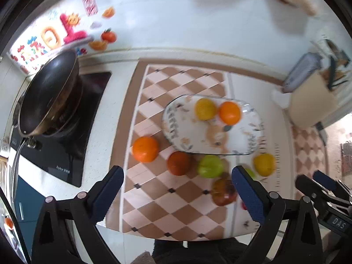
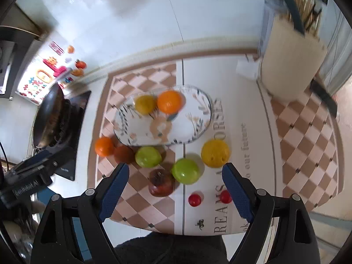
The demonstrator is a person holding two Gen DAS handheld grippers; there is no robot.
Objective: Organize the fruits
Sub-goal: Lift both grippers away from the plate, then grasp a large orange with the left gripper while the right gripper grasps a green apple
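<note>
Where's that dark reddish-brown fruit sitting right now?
In the right wrist view the dark reddish-brown fruit lies on the checkered mat, in front of the plate, touching the nearer green fruit on its right.

In the left wrist view, the right finger hid most of a green fruit and a red cherry tomato. The utensil holder and far wall stickers were motion-blurred.

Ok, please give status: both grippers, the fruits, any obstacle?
Left hand-held gripper open, right hand-held gripper open, both empty. Two fruits on plate; the others on mat. Nothing blocking.
</note>
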